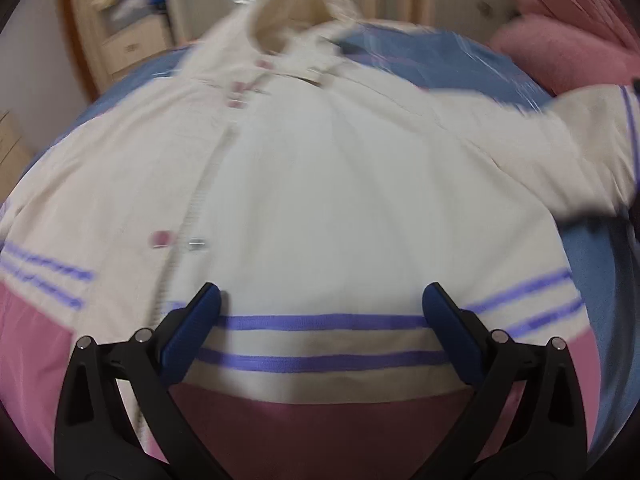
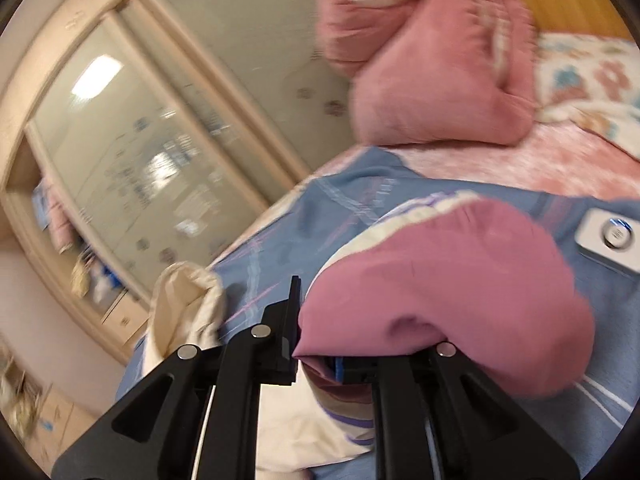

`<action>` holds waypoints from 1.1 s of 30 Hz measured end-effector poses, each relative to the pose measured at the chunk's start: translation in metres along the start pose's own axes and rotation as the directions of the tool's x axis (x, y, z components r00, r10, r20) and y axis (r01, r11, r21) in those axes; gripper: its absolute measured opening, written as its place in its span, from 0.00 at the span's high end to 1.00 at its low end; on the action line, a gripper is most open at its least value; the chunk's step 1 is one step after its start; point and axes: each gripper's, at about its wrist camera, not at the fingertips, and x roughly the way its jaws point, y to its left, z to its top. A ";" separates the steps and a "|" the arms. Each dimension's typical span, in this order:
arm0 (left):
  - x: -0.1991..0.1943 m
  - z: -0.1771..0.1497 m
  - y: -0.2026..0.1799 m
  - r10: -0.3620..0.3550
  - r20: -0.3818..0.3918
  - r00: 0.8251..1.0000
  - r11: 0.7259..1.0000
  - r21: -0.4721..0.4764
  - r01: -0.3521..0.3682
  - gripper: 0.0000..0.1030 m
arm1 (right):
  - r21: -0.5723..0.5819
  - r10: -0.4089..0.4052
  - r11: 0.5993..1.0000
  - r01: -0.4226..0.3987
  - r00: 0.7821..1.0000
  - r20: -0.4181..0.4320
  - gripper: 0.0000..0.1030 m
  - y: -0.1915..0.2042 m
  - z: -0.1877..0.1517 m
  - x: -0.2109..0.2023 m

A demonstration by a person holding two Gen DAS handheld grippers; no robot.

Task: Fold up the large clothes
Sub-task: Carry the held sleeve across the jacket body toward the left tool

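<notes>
A cream jacket (image 1: 320, 184) with purple stripes and a pink hem lies front up on the blue bedspread (image 1: 432, 60), hood at the far end. My left gripper (image 1: 322, 312) is open above the striped hem, empty, its blue pads (image 1: 208, 320) wide apart. One sleeve (image 1: 592, 148) is lifted at the right edge. In the right wrist view my right gripper (image 2: 314, 340) is shut on the pink sleeve cuff (image 2: 440, 292) and holds it above the bed. The cream hood (image 2: 184, 308) shows to its left.
A pink quilt (image 2: 432, 64) is piled at the head of the bed beside a floral pillow (image 2: 592, 80). A white device (image 2: 612, 236) lies on the bedspread at right. A wardrobe with glass doors (image 2: 152, 152) stands past the bed.
</notes>
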 end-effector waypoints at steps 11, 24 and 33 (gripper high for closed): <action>-0.003 0.001 0.095 0.226 -0.038 0.973 0.902 -0.370 -0.224 0.02 | -0.360 0.122 0.875 -0.325 0.866 -0.485 0.69 0.137 -0.098 0.046; 0.003 -0.007 0.074 0.303 -0.033 0.952 0.917 -0.261 -0.301 0.02 | -0.122 0.068 0.989 -0.084 0.989 -0.128 0.24 0.086 -0.049 0.015; -0.039 0.001 0.061 0.275 0.171 0.946 0.940 -0.252 -0.228 0.02 | -0.129 -0.113 0.987 0.096 0.985 -0.130 0.23 0.076 -0.061 0.029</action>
